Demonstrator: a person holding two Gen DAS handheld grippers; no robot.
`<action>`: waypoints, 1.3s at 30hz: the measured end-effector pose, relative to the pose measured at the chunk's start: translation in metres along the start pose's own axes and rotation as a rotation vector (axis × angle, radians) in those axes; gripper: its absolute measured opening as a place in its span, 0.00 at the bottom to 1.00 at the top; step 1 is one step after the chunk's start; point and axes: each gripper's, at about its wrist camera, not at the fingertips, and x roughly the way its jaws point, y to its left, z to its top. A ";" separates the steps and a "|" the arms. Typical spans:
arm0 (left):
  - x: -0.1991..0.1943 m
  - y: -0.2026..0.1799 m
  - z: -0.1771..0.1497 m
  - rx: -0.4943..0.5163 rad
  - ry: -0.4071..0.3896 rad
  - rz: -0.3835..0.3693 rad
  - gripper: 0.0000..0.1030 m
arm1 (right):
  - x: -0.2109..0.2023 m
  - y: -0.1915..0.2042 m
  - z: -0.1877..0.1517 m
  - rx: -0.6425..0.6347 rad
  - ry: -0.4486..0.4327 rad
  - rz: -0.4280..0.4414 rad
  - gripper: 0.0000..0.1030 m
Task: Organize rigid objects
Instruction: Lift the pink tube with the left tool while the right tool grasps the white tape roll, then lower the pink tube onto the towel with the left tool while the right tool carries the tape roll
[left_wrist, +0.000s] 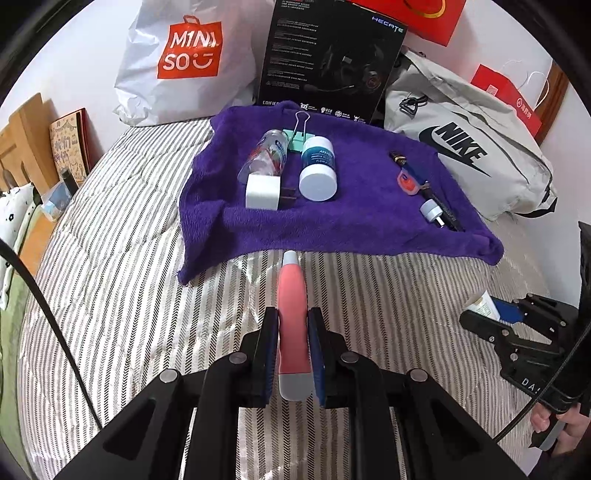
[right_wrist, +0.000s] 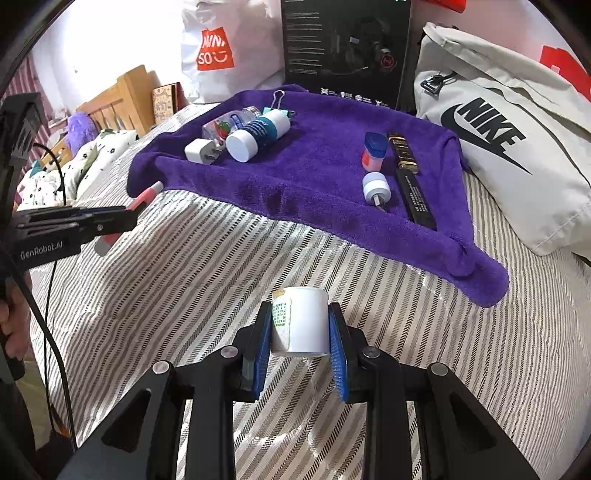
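Observation:
My left gripper (left_wrist: 291, 321) is shut on a pink tube with grey ends (left_wrist: 291, 314), held above the striped bed just short of the purple towel (left_wrist: 351, 229). My right gripper (right_wrist: 299, 317) is shut on a small white jar with a green-printed label (right_wrist: 303, 321). On the towel's left lie a clear bottle (left_wrist: 264, 155), a white-capped blue bottle (left_wrist: 317, 170), a white charger plug (left_wrist: 262, 192) and a green binder clip (left_wrist: 299, 136). On its right lie a small orange jar with a blue lid (left_wrist: 410, 179), a white adapter (left_wrist: 432, 212) and a black pen-like stick (right_wrist: 413, 195).
Behind the towel stand a white Miniso bag (left_wrist: 184, 62), a black headset box (left_wrist: 328, 62) and a grey Nike bag (left_wrist: 469, 147). A wooden headboard (right_wrist: 125, 99) and patterned pillows (right_wrist: 74, 166) are at the left. A person's hand (left_wrist: 557, 424) grips the right tool's handle.

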 end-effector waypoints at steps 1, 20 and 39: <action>-0.002 -0.001 0.002 0.001 -0.001 0.001 0.16 | -0.001 -0.001 0.000 0.002 -0.005 0.003 0.28; -0.002 -0.033 0.067 0.055 -0.026 -0.030 0.16 | -0.016 -0.038 0.058 0.035 -0.068 0.011 0.28; 0.085 -0.065 0.146 0.094 0.037 -0.072 0.16 | 0.012 -0.086 0.085 0.092 -0.063 0.005 0.28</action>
